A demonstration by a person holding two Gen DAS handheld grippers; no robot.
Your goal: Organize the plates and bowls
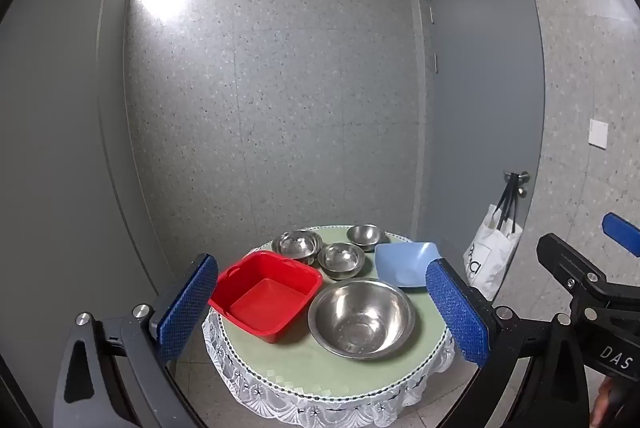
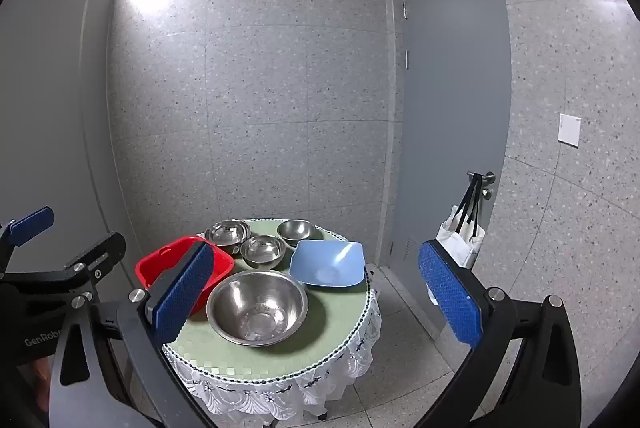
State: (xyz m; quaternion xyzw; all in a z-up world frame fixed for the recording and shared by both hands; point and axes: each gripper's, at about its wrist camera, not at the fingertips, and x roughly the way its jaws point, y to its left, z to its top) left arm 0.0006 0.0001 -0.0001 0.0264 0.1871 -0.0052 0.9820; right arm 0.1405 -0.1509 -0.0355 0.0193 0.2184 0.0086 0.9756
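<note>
A small round table (image 1: pixel 304 368) (image 2: pixel 320 340) holds a red square plastic basin (image 1: pixel 266 294) (image 2: pixel 168 260), a large steel bowl (image 1: pixel 362 318) (image 2: pixel 258 308), three smaller steel bowls (image 1: pixel 341 260) (image 2: pixel 264 250) behind it, and a blue square plate (image 1: pixel 406 262) (image 2: pixel 328 264). My left gripper (image 1: pixel 322 312) is open and empty, held short of the table. My right gripper (image 2: pixel 318 300) is open and empty, also short of the table. Each gripper shows at the edge of the other's view.
The table has a green top and a white lace skirt. A grey door (image 1: pixel 484 99) (image 2: pixel 452 87) stands at the right with a white tote bag (image 1: pixel 492 252) (image 2: pixel 460 234) hung on its handle. Speckled walls close in behind; tiled floor lies around the table.
</note>
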